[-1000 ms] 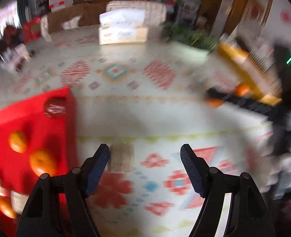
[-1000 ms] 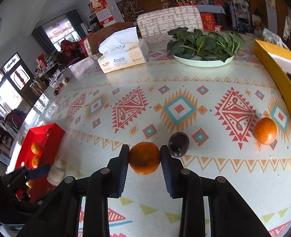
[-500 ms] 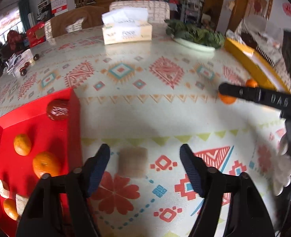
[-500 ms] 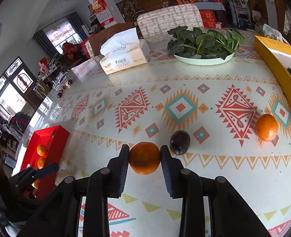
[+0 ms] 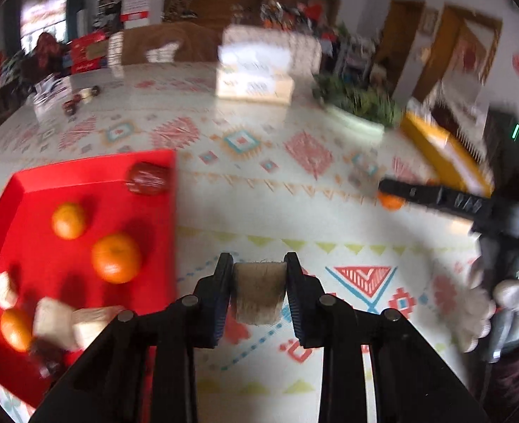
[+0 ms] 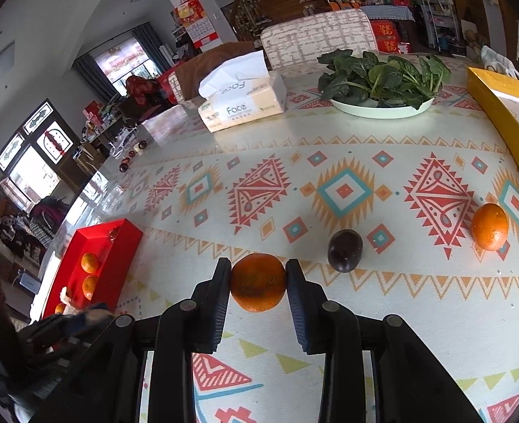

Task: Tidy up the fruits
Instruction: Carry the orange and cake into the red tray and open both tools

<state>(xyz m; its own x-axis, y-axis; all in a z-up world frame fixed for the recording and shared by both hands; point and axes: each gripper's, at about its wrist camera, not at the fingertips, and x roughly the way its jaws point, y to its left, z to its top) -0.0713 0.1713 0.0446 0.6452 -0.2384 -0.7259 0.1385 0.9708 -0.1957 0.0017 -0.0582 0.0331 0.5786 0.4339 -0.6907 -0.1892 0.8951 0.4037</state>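
Note:
In the left wrist view my left gripper (image 5: 258,264) is closing its jaws, and both pads press on a tan chunk (image 5: 258,292) just right of the red tray (image 5: 40,257). The tray holds oranges (image 5: 116,258), pale chunks (image 5: 53,320) and a dark red fruit (image 5: 148,178). My right gripper (image 6: 258,268) is shut on an orange (image 6: 258,282) above the patterned tablecloth. A dark plum (image 6: 345,250) lies just to its right, and another orange (image 6: 489,226) sits further right. The red tray (image 6: 118,246) shows at the left of the right wrist view.
A tissue box (image 6: 241,105) and a plate of leafy greens (image 6: 382,77) stand at the back of the table. A yellow tray (image 6: 506,123) runs along the right edge. Small dark fruits (image 6: 132,155) lie at the far left, and a chair (image 6: 315,35) stands behind the table.
The left gripper's jaws have come together onto the tan chunk that lay between them, and the red tray now sits closer to mid-view. The right gripper still holds its orange in place.

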